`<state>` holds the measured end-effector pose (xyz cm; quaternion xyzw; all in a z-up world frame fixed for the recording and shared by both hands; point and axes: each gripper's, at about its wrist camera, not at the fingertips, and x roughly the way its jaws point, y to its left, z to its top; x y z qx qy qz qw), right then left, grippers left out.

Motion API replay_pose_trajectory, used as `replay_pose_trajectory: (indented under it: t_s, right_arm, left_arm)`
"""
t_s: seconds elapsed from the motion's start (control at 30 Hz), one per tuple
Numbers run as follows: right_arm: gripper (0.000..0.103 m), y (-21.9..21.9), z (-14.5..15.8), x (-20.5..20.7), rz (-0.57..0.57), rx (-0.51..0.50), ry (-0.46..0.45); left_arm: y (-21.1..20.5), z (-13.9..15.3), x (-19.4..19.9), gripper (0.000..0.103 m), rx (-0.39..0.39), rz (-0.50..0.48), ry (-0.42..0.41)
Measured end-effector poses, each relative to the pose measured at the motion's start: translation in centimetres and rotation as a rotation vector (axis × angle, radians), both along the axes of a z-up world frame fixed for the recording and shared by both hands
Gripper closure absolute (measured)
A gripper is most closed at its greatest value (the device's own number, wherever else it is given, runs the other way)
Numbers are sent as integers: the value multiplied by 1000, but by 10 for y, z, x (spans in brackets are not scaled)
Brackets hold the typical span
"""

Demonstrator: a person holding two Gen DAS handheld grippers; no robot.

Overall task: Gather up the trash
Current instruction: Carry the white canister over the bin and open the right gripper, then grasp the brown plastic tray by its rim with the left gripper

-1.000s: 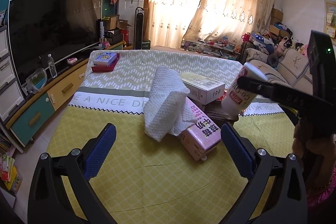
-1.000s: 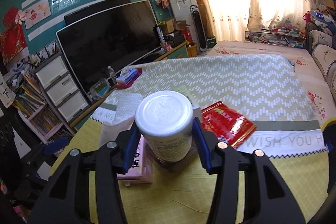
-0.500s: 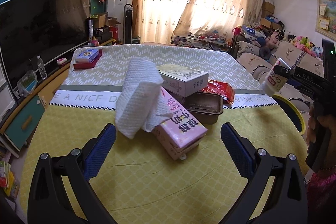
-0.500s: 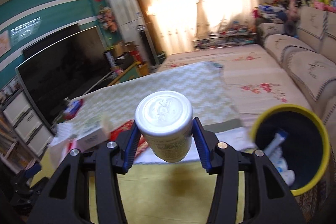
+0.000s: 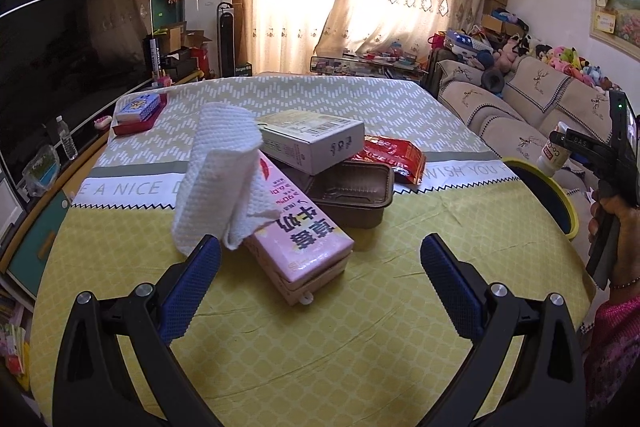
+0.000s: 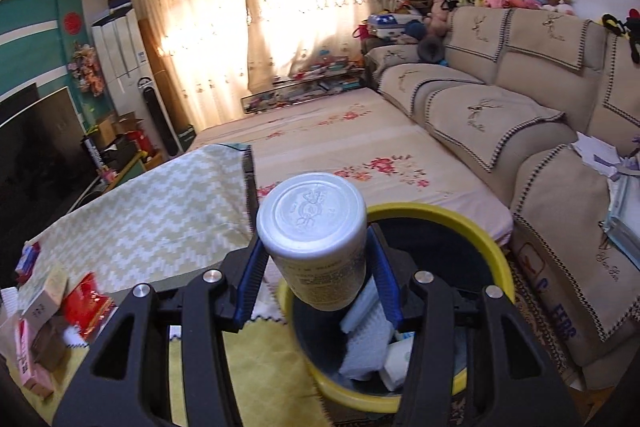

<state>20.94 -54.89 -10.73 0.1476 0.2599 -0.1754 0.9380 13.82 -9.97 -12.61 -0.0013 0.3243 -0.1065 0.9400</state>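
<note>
**Carrying a bottle over the bin**

The right gripper (image 6: 316, 271) is clamped on a white bottle (image 6: 316, 239), held bottom-forward just above the yellow-rimmed bin (image 6: 472, 223) beside the table (image 5: 280, 339). The bottle sits over the bin's near edge, so letting go now could bounce it off the rim onto the floor. The left gripper (image 5: 320, 283) hangs wide open and empty before the pink carton (image 5: 304, 227) and paper towel (image 5: 224, 179); pushing in carelessly could topple the stacked box (image 5: 312, 139).
</note>
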Motion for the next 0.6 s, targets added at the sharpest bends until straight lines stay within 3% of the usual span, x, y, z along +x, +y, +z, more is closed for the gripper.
replay_pose_trajectory:
  t_s: [0.13, 0.6]
  right_arm:
    - [42, -7, -3, -3, -45, -32, 1]
    - [40, 44, 11, -1, 58, -28, -49]
  left_arm:
    - [-6, -1, -2, 5, 6, -14, 3]
    - [-23, -5, -2, 5, 28, -63, 19]
